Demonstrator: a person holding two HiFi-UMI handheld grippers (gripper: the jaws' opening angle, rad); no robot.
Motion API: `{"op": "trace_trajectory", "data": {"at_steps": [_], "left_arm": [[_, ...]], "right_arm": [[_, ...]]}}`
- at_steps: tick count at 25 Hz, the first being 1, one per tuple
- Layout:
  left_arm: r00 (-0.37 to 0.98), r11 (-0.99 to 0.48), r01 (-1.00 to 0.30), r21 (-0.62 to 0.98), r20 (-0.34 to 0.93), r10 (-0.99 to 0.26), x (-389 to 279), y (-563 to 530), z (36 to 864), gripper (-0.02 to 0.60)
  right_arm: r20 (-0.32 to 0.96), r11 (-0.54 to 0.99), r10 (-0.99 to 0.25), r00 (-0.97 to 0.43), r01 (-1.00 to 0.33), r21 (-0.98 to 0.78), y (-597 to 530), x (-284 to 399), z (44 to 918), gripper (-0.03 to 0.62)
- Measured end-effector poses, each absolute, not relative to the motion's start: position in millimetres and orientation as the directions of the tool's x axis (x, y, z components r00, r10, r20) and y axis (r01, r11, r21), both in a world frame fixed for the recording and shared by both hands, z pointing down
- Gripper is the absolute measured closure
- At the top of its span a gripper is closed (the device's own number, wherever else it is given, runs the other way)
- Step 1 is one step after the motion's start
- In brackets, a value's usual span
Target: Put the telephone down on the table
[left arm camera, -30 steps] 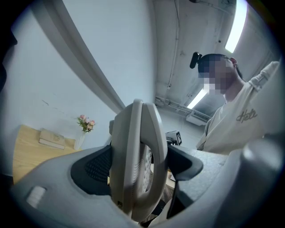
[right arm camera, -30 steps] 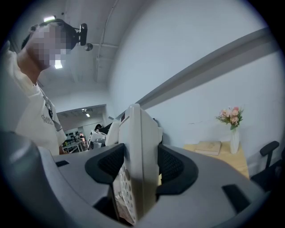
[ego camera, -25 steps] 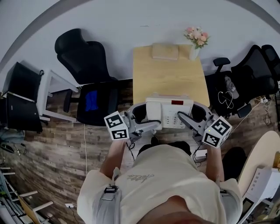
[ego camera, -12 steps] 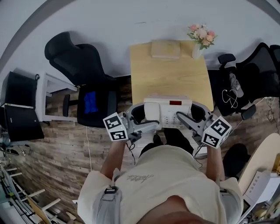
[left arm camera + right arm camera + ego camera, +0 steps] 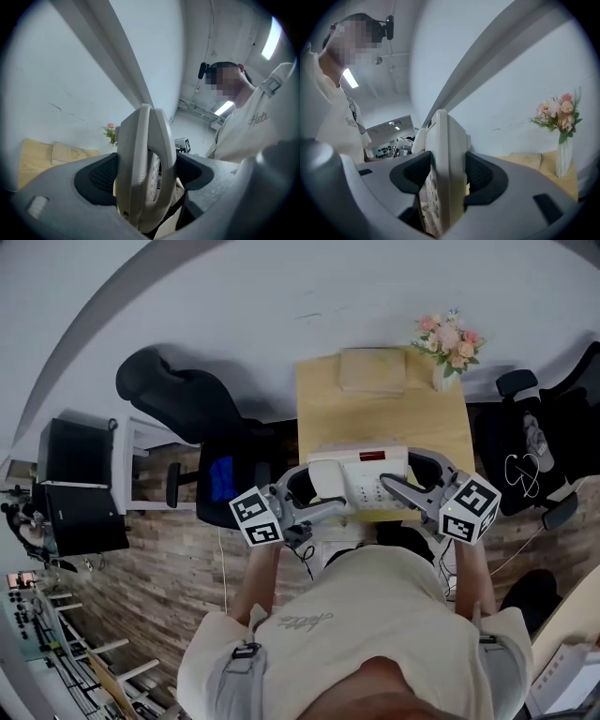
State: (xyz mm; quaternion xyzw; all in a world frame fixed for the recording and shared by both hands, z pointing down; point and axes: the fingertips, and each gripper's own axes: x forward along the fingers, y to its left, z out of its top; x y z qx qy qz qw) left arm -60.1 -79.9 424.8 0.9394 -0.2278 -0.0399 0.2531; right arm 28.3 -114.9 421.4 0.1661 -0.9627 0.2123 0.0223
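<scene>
A white desk telephone with a handset on its left and a keypad hangs between my two grippers, over the near edge of the light wooden table. My left gripper is shut on the telephone's left end, handset between its pads. My right gripper is shut on the right end. Whether the telephone touches the table cannot be told.
A folded beige cloth and a white vase of pink flowers stand at the table's far edge by the wall. Black office chairs stand to the left and right. A black monitor sits far left.
The telephone stays held in both grippers over the table's near edge. The whole view has shifted right and slightly up as the person moved closer to the table.
</scene>
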Motion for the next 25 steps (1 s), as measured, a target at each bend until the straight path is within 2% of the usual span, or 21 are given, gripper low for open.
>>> {"op": "trace_trajectory", "data": {"at_steps": [9,25], "left_arm": [[0.885,-0.751,-0.404,0.522,0.016,-0.465,-46,-135,437,0.195],[0.902,-0.703,-0.359,0.613,0.035,-0.43,-105,-142,480,0.195]], "right_arm": [[0.141,0.847,-0.281,-0.949,-0.314,-0.429,-170,42,434,0.364],[0.246,0.779,-0.264,-0.933,-0.357,-0.516,-174,-15,480,0.365]]}}
